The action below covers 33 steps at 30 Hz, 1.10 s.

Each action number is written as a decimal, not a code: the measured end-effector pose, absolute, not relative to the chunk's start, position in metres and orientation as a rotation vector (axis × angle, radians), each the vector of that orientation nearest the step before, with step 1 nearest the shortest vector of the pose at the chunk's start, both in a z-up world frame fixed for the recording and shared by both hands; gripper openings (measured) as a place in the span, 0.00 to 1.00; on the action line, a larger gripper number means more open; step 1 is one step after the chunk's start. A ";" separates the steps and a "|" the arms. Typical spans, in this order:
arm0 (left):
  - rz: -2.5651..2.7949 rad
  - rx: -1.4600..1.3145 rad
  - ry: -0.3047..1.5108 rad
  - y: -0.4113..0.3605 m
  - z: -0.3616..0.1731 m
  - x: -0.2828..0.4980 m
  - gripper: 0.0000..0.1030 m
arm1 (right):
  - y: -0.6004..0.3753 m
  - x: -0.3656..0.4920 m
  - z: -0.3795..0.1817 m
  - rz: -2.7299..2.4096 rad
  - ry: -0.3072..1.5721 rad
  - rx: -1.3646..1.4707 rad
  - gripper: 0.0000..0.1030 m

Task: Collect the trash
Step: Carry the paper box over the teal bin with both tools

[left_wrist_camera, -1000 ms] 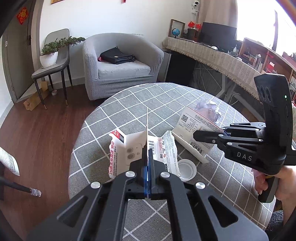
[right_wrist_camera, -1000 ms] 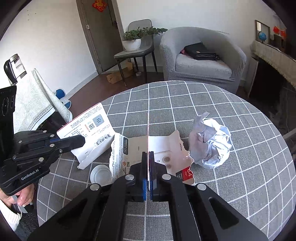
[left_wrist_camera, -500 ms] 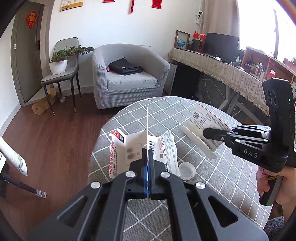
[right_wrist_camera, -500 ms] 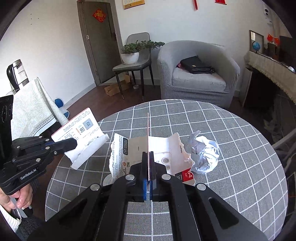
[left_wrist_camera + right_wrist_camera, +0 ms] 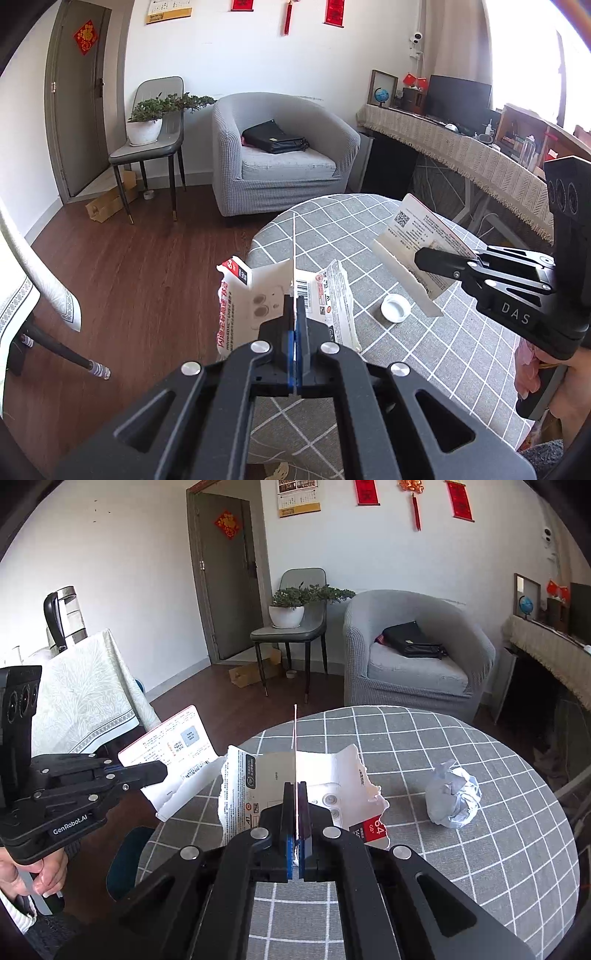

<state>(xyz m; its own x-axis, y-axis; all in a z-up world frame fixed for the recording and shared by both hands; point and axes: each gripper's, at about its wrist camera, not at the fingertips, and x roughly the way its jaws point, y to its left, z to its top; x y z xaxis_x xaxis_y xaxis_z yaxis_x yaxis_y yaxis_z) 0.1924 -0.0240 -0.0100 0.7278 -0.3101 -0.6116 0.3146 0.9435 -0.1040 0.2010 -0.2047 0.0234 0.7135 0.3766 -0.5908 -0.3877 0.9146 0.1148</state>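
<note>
A grey armchair (image 5: 284, 155) stood against the white wall at twelve o'clock, a black bag (image 5: 275, 137) lying on its seat. At ten o'clock a grey chair (image 5: 151, 147) carried a potted plant (image 5: 147, 123), beside a grey door (image 5: 79, 99). A flattened cardboard box (image 5: 110, 201) lay on the wooden floor (image 5: 140, 266) under that chair. At two o'clock a long cloth-draped shelf (image 5: 461, 147) bore a dark monitor (image 5: 458, 99) and a small globe (image 5: 380, 95).
</note>
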 end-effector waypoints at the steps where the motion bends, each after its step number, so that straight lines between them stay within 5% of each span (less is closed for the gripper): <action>1: -0.338 0.003 0.670 -0.020 -0.009 0.190 0.01 | -0.201 0.198 0.025 0.430 0.645 -0.017 0.01; 33: -0.145 -0.036 0.724 0.091 -0.029 0.131 0.01 | -0.078 0.152 0.025 0.628 0.642 -0.032 0.01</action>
<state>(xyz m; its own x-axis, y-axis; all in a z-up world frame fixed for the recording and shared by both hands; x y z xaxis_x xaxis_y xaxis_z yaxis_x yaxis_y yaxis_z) 0.1307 0.0908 -0.0286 0.7397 -0.1443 -0.6573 0.1196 0.9894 -0.0825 0.1521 -0.0775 0.0249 0.6231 0.5373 -0.5684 -0.5563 0.8153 0.1609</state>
